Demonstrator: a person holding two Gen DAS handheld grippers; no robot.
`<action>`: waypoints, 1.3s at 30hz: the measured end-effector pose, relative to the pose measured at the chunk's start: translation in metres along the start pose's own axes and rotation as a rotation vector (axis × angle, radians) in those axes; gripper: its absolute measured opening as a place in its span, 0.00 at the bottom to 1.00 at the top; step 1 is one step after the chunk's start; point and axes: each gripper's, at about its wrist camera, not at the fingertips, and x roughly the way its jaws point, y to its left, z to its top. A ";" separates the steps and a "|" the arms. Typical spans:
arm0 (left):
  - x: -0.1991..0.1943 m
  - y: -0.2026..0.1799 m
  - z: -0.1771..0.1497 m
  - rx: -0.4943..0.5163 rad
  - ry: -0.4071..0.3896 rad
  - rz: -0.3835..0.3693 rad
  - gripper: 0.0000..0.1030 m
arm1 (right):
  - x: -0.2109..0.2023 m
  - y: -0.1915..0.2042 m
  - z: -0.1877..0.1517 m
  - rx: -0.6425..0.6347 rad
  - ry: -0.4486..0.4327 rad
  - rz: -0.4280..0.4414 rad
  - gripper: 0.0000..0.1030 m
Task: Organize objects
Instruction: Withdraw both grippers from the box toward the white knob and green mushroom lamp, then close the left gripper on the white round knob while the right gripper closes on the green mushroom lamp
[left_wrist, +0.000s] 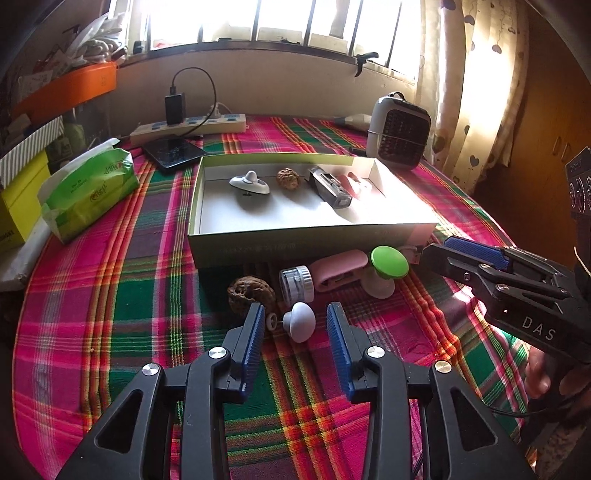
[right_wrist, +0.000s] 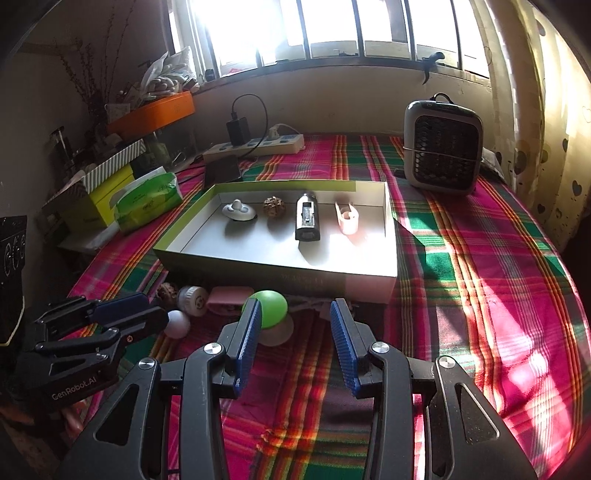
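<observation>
Lying inside the shallow box (right_wrist: 369, 275) are four things: one grey spinning top (right_wrist: 238, 211), one walnut (right_wrist: 274, 206), one grey gadget (right_wrist: 307, 218), one pink clip (right_wrist: 347, 220). Just before its front wall lie five more, including a white knob (left_wrist: 300, 320) between the spread left gripper (left_wrist: 295, 325). The right gripper (right_wrist: 295, 319) also gapes, holding nothing.

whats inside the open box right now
Four things in a row inside the box: a grey-white spinning top, a walnut, a dark metal lighter-like case and a pink clip. Nothing seems covered; floor otherwise bare.
</observation>
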 end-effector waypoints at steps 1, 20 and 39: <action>0.002 -0.001 -0.002 0.003 0.007 0.000 0.33 | 0.000 0.000 -0.001 0.000 0.002 0.003 0.39; 0.024 -0.001 -0.006 -0.021 0.044 0.018 0.34 | 0.017 0.003 -0.016 -0.006 0.077 0.039 0.46; 0.027 0.001 -0.002 -0.058 0.043 0.017 0.33 | 0.042 0.015 -0.004 -0.029 0.115 0.066 0.46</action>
